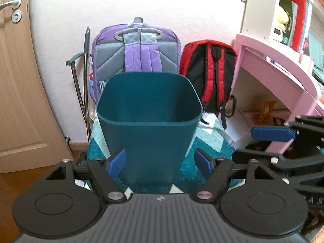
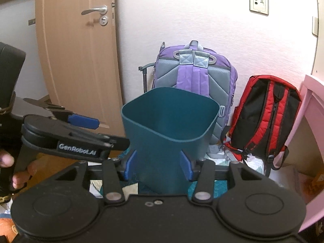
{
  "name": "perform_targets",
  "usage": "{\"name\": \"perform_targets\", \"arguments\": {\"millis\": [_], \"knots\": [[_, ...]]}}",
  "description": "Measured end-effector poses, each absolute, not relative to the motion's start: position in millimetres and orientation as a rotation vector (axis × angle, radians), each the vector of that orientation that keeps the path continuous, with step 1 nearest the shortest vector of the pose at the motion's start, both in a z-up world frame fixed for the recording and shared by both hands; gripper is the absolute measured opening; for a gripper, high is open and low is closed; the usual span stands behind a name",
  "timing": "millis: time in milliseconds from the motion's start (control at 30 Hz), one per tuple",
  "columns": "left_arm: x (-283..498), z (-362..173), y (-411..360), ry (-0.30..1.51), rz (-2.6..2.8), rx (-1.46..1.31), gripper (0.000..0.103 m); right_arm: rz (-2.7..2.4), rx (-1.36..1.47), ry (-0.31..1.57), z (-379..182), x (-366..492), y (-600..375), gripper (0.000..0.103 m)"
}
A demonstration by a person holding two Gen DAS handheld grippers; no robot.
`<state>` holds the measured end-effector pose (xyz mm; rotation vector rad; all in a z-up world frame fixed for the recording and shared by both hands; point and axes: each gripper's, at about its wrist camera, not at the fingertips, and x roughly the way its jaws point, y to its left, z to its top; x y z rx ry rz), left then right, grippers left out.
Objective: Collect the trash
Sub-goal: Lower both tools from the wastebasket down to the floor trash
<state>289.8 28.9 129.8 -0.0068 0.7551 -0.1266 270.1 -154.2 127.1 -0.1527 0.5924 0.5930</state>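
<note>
My left gripper and right gripper both have spread fingers, holding nothing. I can't see the bottom of the teal bin, so collecting may be unfinished.

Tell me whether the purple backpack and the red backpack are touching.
Apart. The left wrist view shows a strip of white wall between the purple backpack and the red backpack; the right wrist view shows the same gap.

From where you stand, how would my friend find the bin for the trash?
Look at the white wall beside the wooden door, where two backpacks lean. Just in front of the purple backpack stands the trash bin on a teal patterned rug. It is the only open-topped thing there: a plain dark teal tub with rounded corners, no straps.
</note>
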Motion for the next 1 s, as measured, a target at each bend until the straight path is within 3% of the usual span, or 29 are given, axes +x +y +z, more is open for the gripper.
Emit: {"name": "perform_targets", "arguments": {"millis": [100, 567, 667, 1000], "knots": [[271, 125, 28, 0.766, -0.136, -0.005, 0.08, 0.597, -0.15, 0.599, 122, 256, -157, 0.047], [224, 61, 36, 0.859, -0.187, -0.056, 0.088, 0.651, -0.1, 0.721, 51, 217, -160, 0.047], [226, 33, 46, 0.89, -0.178, -0.083, 0.096, 0.655, -0.092, 0.77, 22, 217, -159, 0.047], [259, -97, 86, 1.08, -0.064, -0.085, 0.096, 0.62, -0.078, 0.971, -116, 223, -151, 0.047]]}}
